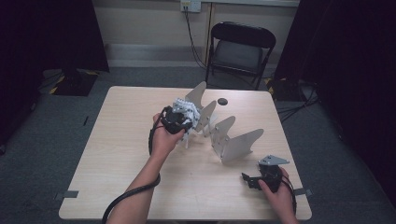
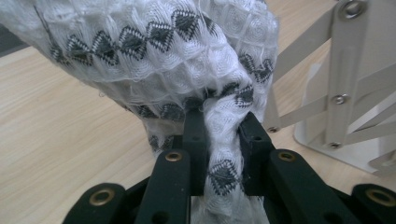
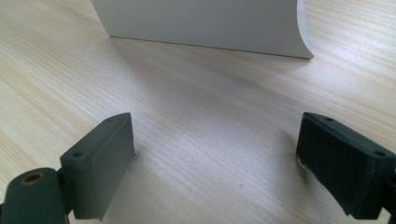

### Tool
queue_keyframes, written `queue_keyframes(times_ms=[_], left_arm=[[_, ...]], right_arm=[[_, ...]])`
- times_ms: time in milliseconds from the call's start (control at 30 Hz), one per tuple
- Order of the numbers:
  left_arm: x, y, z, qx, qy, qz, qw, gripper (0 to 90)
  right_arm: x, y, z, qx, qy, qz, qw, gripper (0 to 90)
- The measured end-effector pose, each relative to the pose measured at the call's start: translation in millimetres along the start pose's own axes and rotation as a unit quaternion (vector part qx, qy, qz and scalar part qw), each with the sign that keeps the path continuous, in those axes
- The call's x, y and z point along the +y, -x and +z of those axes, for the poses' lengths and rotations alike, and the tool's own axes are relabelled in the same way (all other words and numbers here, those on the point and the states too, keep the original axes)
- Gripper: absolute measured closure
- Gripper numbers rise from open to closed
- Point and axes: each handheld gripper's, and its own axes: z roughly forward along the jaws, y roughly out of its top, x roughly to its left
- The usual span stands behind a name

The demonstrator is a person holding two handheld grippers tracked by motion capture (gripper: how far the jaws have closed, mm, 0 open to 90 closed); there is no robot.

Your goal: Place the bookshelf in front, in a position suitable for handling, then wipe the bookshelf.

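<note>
A white knitted cloth with black diamond patterns [image 2: 187,56] hangs bunched between the jaws of my left gripper [image 2: 223,140], which is shut on a fold of it. In the high view the left gripper [image 1: 180,122] holds the cloth [image 1: 186,108] against the far end of a white folding rack with several fin-like panels [image 1: 233,140] in the table's middle. The rack's bars and rivets [image 2: 343,84] stand just right of the cloth. My right gripper [image 1: 247,179] rests open near the table's front right; its jaws [image 3: 215,158] stand wide apart over bare wood, facing the nearest rack panel [image 3: 205,23].
The light wooden table [image 1: 116,154] has a small dark round mark [image 1: 222,101] behind the rack. A black folding chair [image 1: 239,49] stands beyond the far edge. Cables trail from both grippers off the front edge.
</note>
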Motion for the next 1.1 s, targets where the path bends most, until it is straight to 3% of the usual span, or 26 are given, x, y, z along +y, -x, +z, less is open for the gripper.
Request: queue_keyframes(times_ms=[133,267,433,633,767,833,967,1000,1100], left_arm=[[-2.0,-1.6,-1.5,0.003,0.001,-0.003,1.0000,76.8],[-3.7,-4.2,-3.2,0.009,-0.006,0.007,0.9999,76.8],[-7.0,-5.4,-6.0,0.007,-0.001,-0.007,0.9999,76.7],[-5.8,-7.8,-11.0,0.010,-0.005,-0.003,0.9999,76.7],[2.6,-9.7,-25.7,0.019,0.014,-0.005,0.9997,76.8],[11.0,-7.7,-35.0,0.024,0.021,0.009,0.9994,76.7],[23.7,-6.1,-50.2,0.024,0.041,0.015,0.9987,76.8],[28.7,-6.0,-58.6,0.023,0.058,0.014,0.9980,76.8],[28.9,-3.5,-63.4,0.016,0.070,0.013,0.9973,76.8]], right_arm=[[0.0,-0.1,0.0,0.000,0.000,0.001,1.0000,10.6],[0.0,-0.1,-0.1,0.000,0.000,0.001,1.0000,10.6],[0.0,-0.1,0.0,0.000,0.000,0.000,1.0000,10.6],[0.0,-0.1,0.0,0.000,0.000,0.000,1.0000,10.6],[0.0,-0.1,-0.1,0.000,0.000,0.000,1.0000,10.6],[0.0,-0.1,-0.1,0.000,0.000,0.000,1.0000,10.6],[0.0,-0.1,-0.1,0.000,0.000,0.000,1.0000,10.6],[0.0,-0.1,-0.1,0.000,0.000,0.000,1.0000,10.6],[0.0,-0.1,-0.1,0.000,0.000,0.000,1.0000,10.6]])
